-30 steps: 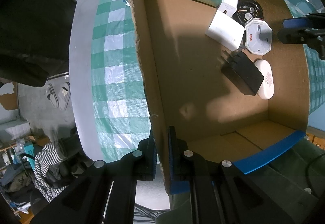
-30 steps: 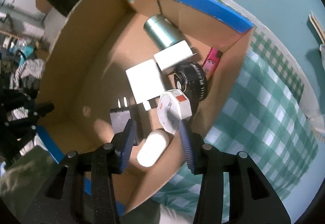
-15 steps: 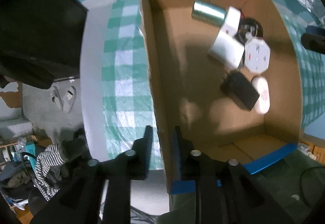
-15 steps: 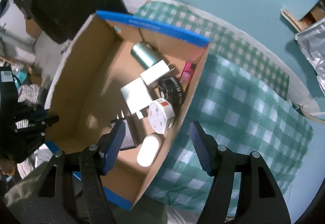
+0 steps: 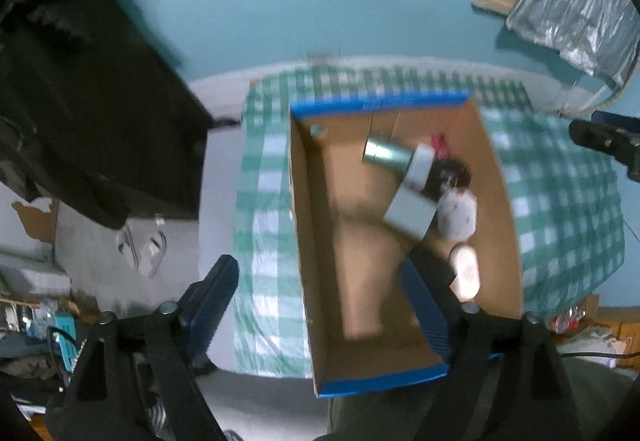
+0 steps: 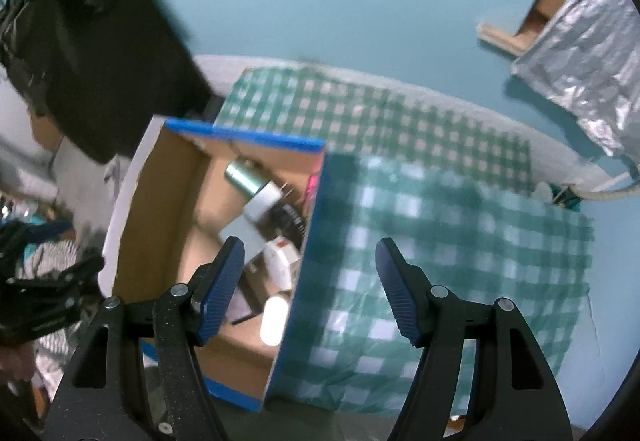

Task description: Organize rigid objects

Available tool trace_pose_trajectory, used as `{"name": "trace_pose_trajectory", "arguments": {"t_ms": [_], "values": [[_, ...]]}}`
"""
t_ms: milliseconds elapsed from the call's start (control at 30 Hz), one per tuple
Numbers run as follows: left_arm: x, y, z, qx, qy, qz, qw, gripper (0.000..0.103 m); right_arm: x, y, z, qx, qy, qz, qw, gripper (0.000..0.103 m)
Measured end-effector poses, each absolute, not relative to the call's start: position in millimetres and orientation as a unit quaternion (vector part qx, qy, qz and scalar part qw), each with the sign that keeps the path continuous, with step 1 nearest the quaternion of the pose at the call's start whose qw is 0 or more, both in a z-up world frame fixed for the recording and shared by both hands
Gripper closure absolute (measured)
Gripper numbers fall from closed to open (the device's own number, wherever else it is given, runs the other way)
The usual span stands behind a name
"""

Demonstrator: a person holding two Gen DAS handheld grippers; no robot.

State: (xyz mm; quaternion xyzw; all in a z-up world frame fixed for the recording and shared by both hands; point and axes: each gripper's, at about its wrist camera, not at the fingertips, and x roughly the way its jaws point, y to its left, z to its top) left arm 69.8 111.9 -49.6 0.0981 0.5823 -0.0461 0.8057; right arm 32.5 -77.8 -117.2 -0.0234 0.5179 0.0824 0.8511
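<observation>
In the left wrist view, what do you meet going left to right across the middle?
Dark furniture → grey floor → checked cloth → cardboard box → silver can → white round item → checked cloth again → right gripper.

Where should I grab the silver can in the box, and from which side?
Take the silver can across its round body, from above. It lies on its side near the cardboard box's far wall; its right end abuts a white charger, so the ends look poorly accessible.

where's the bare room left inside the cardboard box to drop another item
The floor along the left wall of the cardboard box is bare, back corner to near blue edge. The right side is crowded: metal can, white chargers, black adapter and white oval case packed together. Checked cloth outside is free too.
</observation>
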Motion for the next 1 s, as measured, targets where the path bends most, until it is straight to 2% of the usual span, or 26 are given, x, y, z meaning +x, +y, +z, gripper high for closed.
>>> {"name": "trace_pose_trajectory", "arguments": {"t_ms": [167,333,1000], "values": [[72,106,-16,0.083,0.553,-0.047,0.828,0.013,23,-88,-84,-0.012,0.47,0.061,0.88,0.035],[70,100,9,0.066,0.53,-0.051,0.844,0.001,15,-94,-57,-0.013,0.433,0.047,0.9,0.035],[48,63,52,0.081,0.462,-0.07,0.88,0.001,-22,-124,-19,-0.012,0.371,0.011,0.928,0.035]]}}
